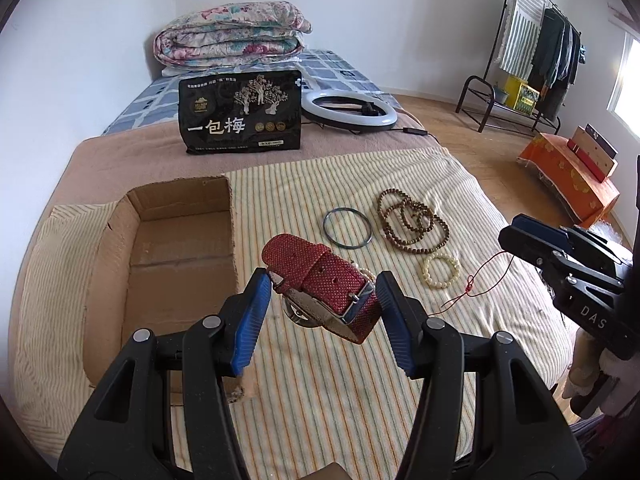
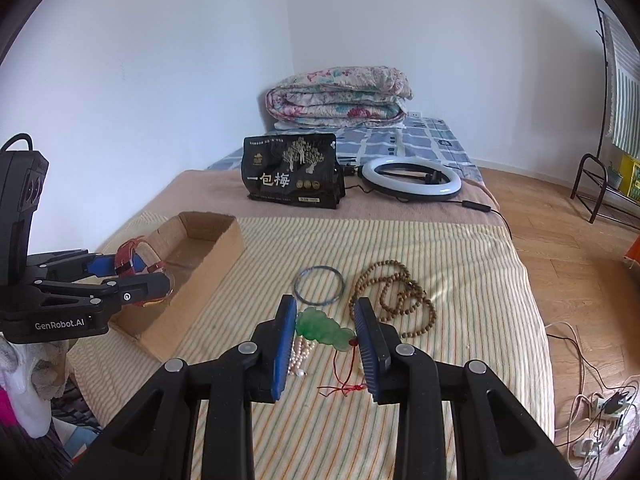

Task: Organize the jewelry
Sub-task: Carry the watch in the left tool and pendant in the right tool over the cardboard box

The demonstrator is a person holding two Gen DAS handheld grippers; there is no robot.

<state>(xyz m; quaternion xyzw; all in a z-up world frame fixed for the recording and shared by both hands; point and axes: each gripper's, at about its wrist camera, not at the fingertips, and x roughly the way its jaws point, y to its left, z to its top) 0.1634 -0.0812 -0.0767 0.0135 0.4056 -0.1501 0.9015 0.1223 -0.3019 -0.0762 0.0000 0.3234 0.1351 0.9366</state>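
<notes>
**Inspector:** Left wrist view first. Your left gripper [image 1: 322, 300] is clamped on the red watch [image 1: 322, 280], pads pressing the strap and case from both sides, and it looks lifted clear of the striped bed cover [image 1: 340, 380]. The cardboard box [image 1: 180, 248] lies open just to its left, and it looks empty from here. A dark bangle [image 1: 347, 227], a brown bead string [image 1: 412, 220] and a pale bead bracelet [image 1: 441, 270] lie on the cover to the right.

**Operator:** So the step is the carry?

**Inspector:** I judge so: you have the watch in transit and the box is the likely destination. Clear the near wall of the box before lowering, then let go inside.

**Operator:** And the other side?

**Inspector:** Right wrist view. Your right gripper [image 2: 326, 340] is closed on the green pendant [image 2: 325, 330], its red cord [image 2: 340, 376] trailing to the cover. A pearl strand [image 2: 300, 356] hangs or lies beside the left pad; I cannot tell whether it is caught. Mind the cord: it may snag. Room is ample across the middle of the bed; the right edge drops to the floor, and the black packet [image 2: 292, 172] and ring light [image 2: 412, 178] stand well back.
</notes>
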